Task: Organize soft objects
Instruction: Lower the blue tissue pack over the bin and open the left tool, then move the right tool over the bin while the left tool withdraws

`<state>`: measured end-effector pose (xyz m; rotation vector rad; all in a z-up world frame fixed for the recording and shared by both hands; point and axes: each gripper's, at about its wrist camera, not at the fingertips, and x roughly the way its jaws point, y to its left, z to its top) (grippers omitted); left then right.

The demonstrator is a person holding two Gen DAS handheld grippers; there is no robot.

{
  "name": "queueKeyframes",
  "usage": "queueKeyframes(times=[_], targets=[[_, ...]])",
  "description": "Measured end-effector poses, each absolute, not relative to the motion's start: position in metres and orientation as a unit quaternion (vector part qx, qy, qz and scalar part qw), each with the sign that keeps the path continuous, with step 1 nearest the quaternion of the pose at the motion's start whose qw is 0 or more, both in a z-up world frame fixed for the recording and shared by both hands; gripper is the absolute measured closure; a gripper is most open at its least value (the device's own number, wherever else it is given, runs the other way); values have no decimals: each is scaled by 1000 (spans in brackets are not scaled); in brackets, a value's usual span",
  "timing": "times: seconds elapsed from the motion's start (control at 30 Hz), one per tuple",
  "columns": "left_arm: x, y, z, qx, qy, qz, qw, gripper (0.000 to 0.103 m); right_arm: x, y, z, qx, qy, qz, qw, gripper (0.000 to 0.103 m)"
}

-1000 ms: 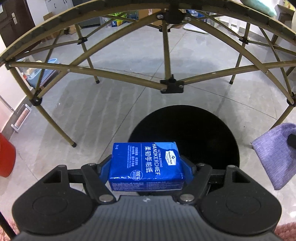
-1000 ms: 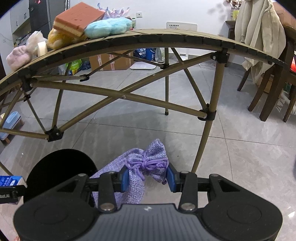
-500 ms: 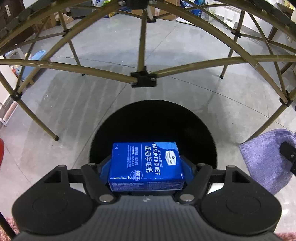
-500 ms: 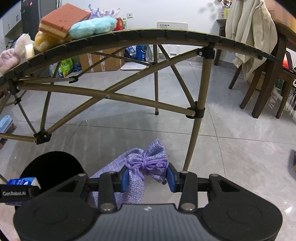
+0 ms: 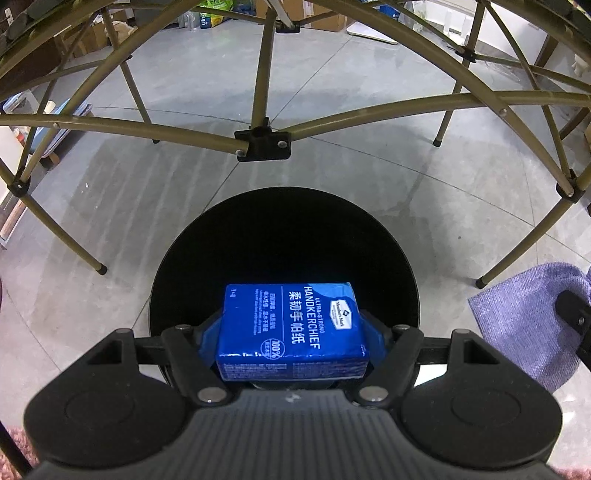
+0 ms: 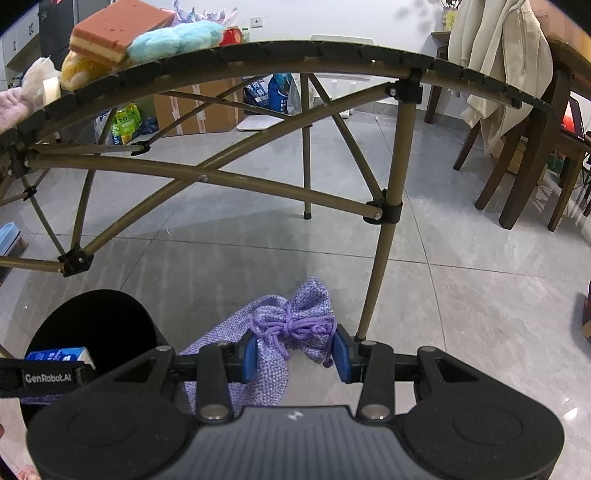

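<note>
The left claw (image 5: 291, 330) is closed on a blue pack of paper handkerchiefs (image 5: 291, 325), its blue pads pressed against the pack's two short sides. The pack lies flat between the fingers, printed face up, and hangs over the open mouth of a round black bin (image 5: 284, 229) that stands on the grey tiled floor (image 5: 147, 206). The inside of the bin is too dark to see into.

The right claw (image 6: 293, 352) is clamped on a purple woven drawstring pouch (image 6: 291, 317), gripping it at the gathered neck where the purple cord (image 6: 291, 326) is knotted. The body of the pouch droops down and to the left below the fingers. From the left wrist view the same pouch (image 5: 524, 325) shows at the right edge, beside the bin and apart from it. From the right wrist view the bin (image 6: 96, 325) sits at the lower left, with the blue pack (image 6: 59, 355) just visible over it.

Both claws are low, under and in front of a folding bench with a slatted top (image 6: 332, 50) and tan crossed legs (image 6: 391, 206). On the bench top sit an orange and yellow sponge (image 6: 114, 31), a light blue plush thing (image 6: 177, 37), a yellow fluffy thing (image 6: 79, 72) and a pale pink one (image 6: 14, 107). A cream jacket (image 6: 495, 66) hangs over a dark wooden chair (image 6: 524, 162) at the right.
</note>
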<state>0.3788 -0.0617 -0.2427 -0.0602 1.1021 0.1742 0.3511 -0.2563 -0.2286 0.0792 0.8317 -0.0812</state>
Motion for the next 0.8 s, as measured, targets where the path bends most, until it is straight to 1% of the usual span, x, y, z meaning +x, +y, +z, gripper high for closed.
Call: queueKeyframes(times=[0.1,0.13,0.17,0.2,0.23,0.8], targets=[[379,-62,-243,-29,524,78,848,27,351,-257,-229,45,406,-37,912,63],[379,-62,-243,-29,525,78,847,23,351,-256,-229,44,406,-36,912,63],[379,-63,-243,-26,526,78,847,12,351,-256,-230,44,406,-36,912,63],[379,-63,-243,-25,526,80,846,5,351,-256,-230,44,407,-36,912,63],[379,-63,-243,-23,524,83,847,0,351,-256,-230,44,407,-36,912,63],[375,-48,-235,-8,514,97,852,0,350,-249,-227,41,408,-23,912,63]])
